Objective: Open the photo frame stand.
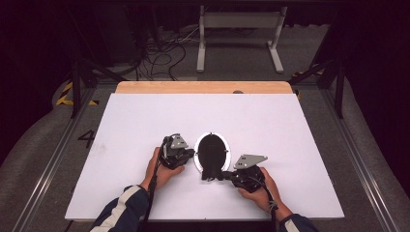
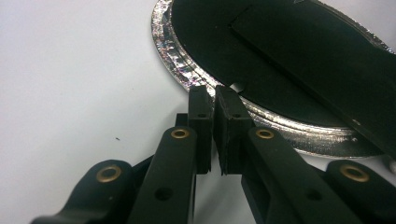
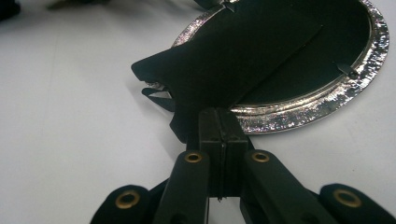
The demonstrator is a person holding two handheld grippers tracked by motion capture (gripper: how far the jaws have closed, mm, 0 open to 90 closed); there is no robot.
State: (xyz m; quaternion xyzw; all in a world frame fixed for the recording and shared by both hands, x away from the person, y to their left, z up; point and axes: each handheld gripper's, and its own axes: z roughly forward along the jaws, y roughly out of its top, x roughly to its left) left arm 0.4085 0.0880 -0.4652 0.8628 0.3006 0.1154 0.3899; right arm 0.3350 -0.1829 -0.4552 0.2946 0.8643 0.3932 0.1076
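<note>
— So, from above: an oval silver-rimmed frame (image 1: pixel 212 152) lies face-down mid-desk (image 1: pixel 135 121), left tongs (image 1: pixel 189 153) at its left rim, right tongs (image 1: pixel 223 176) at its near end.

— Left tongs' camera?

— Nearly closed at the frame's rim (image 2: pixel 196 84); gripping, can't tell.

— Right's?

— Clamped on its black stand flap (image 3: pixel 224 60).

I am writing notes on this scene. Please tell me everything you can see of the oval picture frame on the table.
The oval frame lies face down on the white table. Its rim looks like shiny silver metal with a hammered texture. A black back board fills it, held by small metal clips. A black stand flap is lifted off the board. The right gripper is shut on the flap's lower end; the left gripper, nearly shut, sits at the rim.
</note>
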